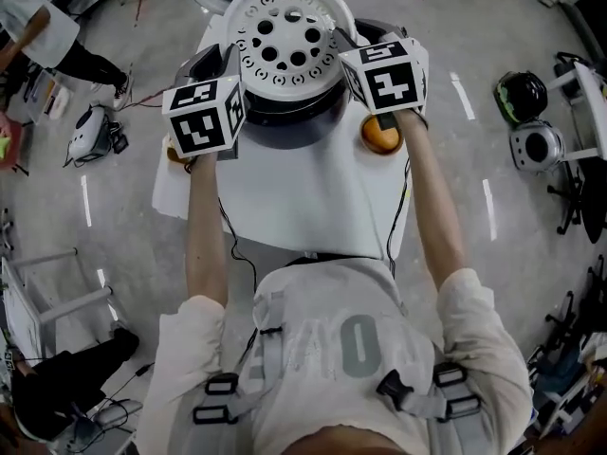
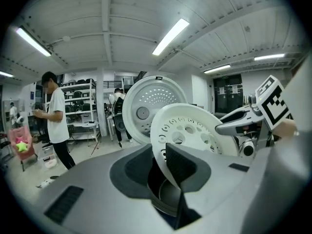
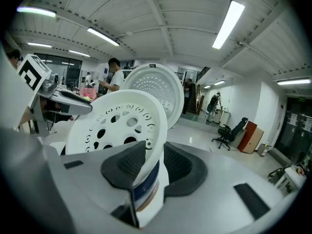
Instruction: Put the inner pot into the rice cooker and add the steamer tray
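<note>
1. The left gripper (image 2: 163,162), jaws narrowed, pinches the left rim of the steamer tray (image 2: 190,130).
2. The tray hangs just above the rice cooker (image 1: 285,138). The inner pot (image 2: 168,199) looks already seated inside, so only lowering the tray remains.
3. The right gripper (image 3: 151,162) clamps the tray's right rim the same way.
</note>
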A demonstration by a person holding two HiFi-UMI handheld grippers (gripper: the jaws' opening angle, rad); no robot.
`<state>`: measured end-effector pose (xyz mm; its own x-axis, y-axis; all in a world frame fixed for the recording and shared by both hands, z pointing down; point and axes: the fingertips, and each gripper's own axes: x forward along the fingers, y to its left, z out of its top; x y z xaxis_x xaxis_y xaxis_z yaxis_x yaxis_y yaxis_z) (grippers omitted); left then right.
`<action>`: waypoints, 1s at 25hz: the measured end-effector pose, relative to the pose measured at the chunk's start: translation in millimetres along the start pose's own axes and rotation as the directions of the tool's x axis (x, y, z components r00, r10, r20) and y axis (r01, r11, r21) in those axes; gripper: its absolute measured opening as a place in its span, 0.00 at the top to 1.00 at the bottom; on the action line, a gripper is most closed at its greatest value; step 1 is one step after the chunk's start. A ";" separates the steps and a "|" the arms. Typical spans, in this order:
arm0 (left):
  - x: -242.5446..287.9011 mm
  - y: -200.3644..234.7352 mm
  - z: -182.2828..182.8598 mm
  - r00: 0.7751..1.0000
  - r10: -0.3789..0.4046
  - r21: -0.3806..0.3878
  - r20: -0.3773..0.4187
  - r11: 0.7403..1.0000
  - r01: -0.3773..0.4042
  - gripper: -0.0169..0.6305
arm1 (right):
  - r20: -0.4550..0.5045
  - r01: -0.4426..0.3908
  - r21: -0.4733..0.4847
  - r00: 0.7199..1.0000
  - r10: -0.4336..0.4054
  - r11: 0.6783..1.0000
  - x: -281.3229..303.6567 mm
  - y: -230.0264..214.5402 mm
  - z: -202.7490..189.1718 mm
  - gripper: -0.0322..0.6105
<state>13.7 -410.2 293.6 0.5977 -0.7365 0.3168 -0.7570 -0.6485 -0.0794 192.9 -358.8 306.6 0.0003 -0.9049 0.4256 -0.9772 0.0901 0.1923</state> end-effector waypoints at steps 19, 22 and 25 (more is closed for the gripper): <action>17.9 30.4 -49.8 0.989 -0.036 -0.106 -0.141 0.994 0.021 0.84 | -0.106 -0.125 0.045 0.986 0.129 0.991 47.1 32.2 -31.2 0.74; 15.7 29.3 -45.3 0.989 -0.040 -0.099 -0.144 0.995 0.025 0.83 | -0.108 -0.125 0.044 0.986 0.129 0.991 40.9 31.4 -27.4 0.74; 15.2 29.4 -50.0 0.986 -0.034 -0.091 -0.164 0.996 0.019 0.83 | -0.125 -0.123 0.035 0.984 0.126 0.992 37.9 34.4 -28.9 0.74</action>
<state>-12.7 -430.8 343.3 0.5716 -0.6722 0.4704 -0.7663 -0.6424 0.0132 165.5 -378.0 354.9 -0.0968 -0.8272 0.5535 -0.9766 0.1864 0.1077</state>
